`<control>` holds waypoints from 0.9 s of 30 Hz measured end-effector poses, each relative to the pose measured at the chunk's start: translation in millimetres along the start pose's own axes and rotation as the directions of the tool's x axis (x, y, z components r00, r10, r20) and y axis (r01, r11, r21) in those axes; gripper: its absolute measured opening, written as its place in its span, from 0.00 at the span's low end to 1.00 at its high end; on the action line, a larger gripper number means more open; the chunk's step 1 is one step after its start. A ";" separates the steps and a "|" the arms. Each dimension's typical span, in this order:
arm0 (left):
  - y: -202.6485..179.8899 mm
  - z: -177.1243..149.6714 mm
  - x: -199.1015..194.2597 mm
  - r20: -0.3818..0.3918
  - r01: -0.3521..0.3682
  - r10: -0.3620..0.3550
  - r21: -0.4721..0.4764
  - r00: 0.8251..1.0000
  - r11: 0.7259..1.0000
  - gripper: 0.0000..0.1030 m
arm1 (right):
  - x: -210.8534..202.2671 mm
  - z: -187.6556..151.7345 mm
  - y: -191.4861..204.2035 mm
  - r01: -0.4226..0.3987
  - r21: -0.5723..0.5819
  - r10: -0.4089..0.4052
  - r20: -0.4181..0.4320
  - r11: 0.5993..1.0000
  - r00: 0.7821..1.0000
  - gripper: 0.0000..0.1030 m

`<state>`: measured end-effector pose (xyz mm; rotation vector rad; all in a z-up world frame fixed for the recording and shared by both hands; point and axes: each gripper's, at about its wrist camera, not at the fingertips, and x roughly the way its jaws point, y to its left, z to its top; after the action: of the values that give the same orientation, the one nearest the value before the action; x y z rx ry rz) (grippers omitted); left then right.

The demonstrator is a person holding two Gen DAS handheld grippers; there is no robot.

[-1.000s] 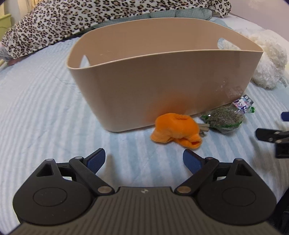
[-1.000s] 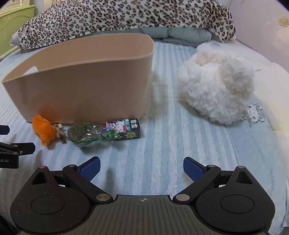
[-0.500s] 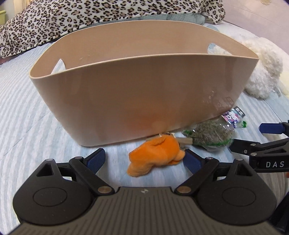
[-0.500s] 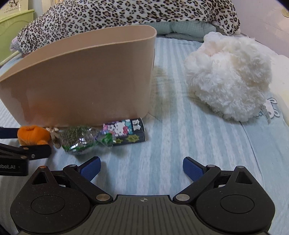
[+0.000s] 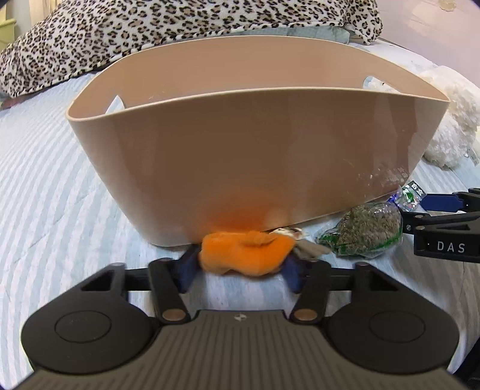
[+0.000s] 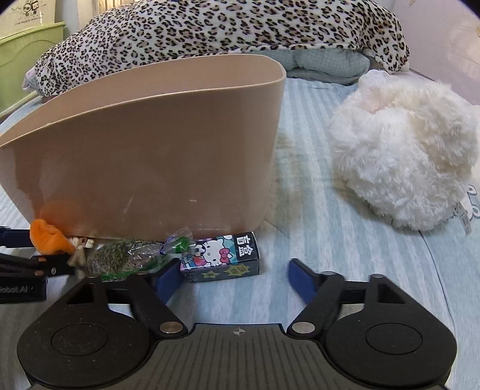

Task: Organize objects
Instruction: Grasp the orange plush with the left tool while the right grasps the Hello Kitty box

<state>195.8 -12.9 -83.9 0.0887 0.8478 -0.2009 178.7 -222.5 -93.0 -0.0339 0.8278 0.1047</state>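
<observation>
An orange plush toy (image 5: 244, 253) lies on the bed against the front of a tan plastic basket (image 5: 258, 156). My left gripper (image 5: 240, 270) has closed its blue pads on both sides of the toy. The toy also shows in the right wrist view (image 6: 49, 235), far left. A clear bag of green dried herbs (image 5: 364, 229) lies right of it, also in the right wrist view (image 6: 126, 258). A small cartoon-cat box (image 6: 220, 258) lies beside the bag. My right gripper (image 6: 235, 277) is open, its left pad close to the box.
A white fluffy plush (image 6: 405, 168) sits on the striped bedsheet to the right of the basket (image 6: 150, 159). A leopard-print blanket (image 6: 225, 27) lies behind. A green cabinet (image 6: 21, 60) stands at the far left.
My left gripper moved forward and closed around the orange toy. My right gripper moved forward and down toward the box and narrowed somewhat.
</observation>
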 end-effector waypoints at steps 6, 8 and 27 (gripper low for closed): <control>15.6 -6.4 -7.2 0.008 0.020 -0.020 0.021 1.000 1.000 0.22 | -6.7 -2.9 -1.2 -0.007 -0.001 0.007 -0.002 1.000 1.000 0.41; 20.4 -11.8 -12.6 0.010 0.025 -0.025 0.010 1.000 1.000 0.20 | -9.2 -4.0 -2.1 -0.010 0.009 0.010 -0.004 1.000 1.000 0.34; 45.2 -25.9 -27.2 0.007 -0.017 0.017 -0.027 1.000 0.999 0.13 | -14.7 -8.0 -6.5 -0.037 0.041 0.037 -0.009 0.998 0.999 0.47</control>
<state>168.8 39.3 -80.6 0.0695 0.8420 -0.1738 163.7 -230.7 -87.6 0.0192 0.8404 0.1225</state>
